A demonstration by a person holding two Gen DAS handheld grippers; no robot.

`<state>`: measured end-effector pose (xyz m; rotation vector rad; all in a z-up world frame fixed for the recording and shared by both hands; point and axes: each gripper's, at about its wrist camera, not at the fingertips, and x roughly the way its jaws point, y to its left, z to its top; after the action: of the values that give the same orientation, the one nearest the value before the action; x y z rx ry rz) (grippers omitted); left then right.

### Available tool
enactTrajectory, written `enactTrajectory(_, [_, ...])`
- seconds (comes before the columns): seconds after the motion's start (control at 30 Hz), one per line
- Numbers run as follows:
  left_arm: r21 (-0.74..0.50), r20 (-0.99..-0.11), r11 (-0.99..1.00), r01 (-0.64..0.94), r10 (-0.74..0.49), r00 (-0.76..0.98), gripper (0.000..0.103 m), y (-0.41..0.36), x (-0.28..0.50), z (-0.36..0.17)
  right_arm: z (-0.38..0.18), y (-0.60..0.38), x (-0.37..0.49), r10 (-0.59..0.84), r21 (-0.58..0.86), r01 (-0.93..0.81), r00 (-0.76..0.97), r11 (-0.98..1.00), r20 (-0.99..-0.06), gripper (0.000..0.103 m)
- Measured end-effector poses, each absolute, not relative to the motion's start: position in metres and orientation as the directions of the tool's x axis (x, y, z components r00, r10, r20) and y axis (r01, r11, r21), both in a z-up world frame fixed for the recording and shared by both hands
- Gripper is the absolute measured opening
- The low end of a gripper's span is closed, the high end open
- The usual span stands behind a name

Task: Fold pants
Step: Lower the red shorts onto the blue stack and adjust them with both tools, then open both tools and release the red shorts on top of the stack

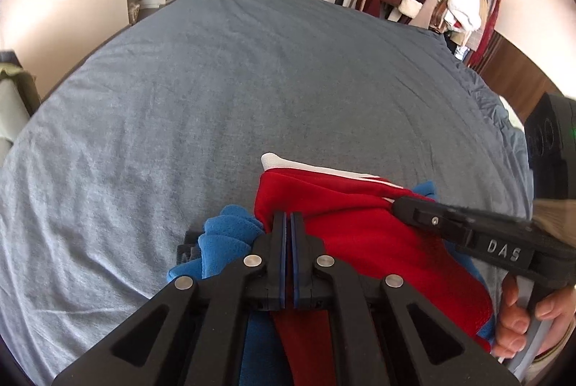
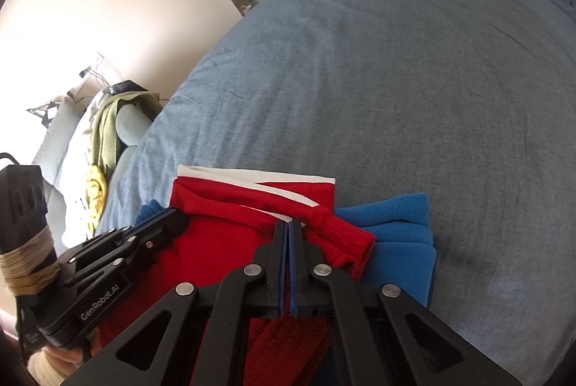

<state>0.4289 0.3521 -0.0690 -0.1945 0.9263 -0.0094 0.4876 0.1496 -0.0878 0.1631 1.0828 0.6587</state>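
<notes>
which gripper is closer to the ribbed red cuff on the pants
Right. The right gripper has its jaws shut right beside the ribbed red cuff; the left gripper sits at the opposite side of the red pants.

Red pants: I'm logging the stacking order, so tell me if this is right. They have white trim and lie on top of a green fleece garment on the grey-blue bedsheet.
Not quite. The garment under the red pants is a blue fleece, not green; the right wrist view shows it sticking out beside them. The rest holds: white trim, and both lie on the grey-blue bedsheet.
</notes>
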Motion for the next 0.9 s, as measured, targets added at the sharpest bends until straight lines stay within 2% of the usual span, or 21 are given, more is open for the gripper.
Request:
enactTrajectory(0.1, [-0.144, -0.78, 0.988, -0.048, -0.084, 0.62, 0.008, 0.345, 0.423, -0.057, -0.082, 0.15, 0.488, 0.581, 0.437, -0.424, 0.308, 0.793, -0.754, 0.0])
enactTrajectory(0.13, [-0.144, -0.771, 0.989, -0.04, -0.087, 0.631, 0.014, 0.341, 0.418, -0.049, -0.079, 0.15, 0.487, 0.58, 0.43, -0.435, 0.315, 0.792, -0.751, 0.0])
enactTrajectory(0.23, [-0.102, -0.71, 0.994, -0.028, -0.053, 0.702, 0.056, 0.328, 0.39, -0.022, -0.068, 0.151, 0.481, 0.579, 0.392, -0.481, 0.339, 0.784, -0.742, 0.003])
enactTrajectory(0.3, [-0.013, -0.686, 1.0, 0.005, -0.012, 0.728, 0.056, 0.314, 0.366, -0.011, -0.06, 0.153, 0.477, 0.572, 0.362, -0.511, 0.347, 0.78, -0.743, 0.007])
enactTrajectory(0.4, [0.081, -0.693, 0.996, 0.03, 0.035, 0.72, 0.056, 0.3, 0.337, -0.009, -0.048, 0.155, 0.47, 0.608, 0.364, -0.56, 0.341, 0.744, -0.717, 0.032])
enactTrajectory(0.57, [0.14, -0.723, 0.988, 0.063, 0.058, 0.688, 0.057, 0.284, 0.313, -0.022, -0.035, 0.172, 0.461, 0.646, 0.333, -0.646, 0.332, 0.687, -0.687, 0.034])
enactTrajectory(0.67, [0.164, -0.752, 0.985, 0.053, 0.091, 0.652, 0.056, 0.284, 0.313, -0.041, -0.037, 0.191, 0.462, 0.615, 0.265, -0.688, 0.328, 0.676, -0.717, 0.034])
enactTrajectory(0.77, [0.169, -0.77, 0.985, 0.026, 0.115, 0.628, 0.056, 0.292, 0.312, -0.053, -0.046, 0.201, 0.467, 0.556, 0.205, -0.681, 0.347, 0.703, -0.756, 0.034])
enactTrajectory(0.9, [0.131, -0.782, 0.991, 0.007, 0.099, 0.615, 0.056, 0.305, 0.303, -0.053, -0.05, 0.19, 0.482, 0.53, 0.224, -0.615, 0.375, 0.756, -0.76, 0.034])
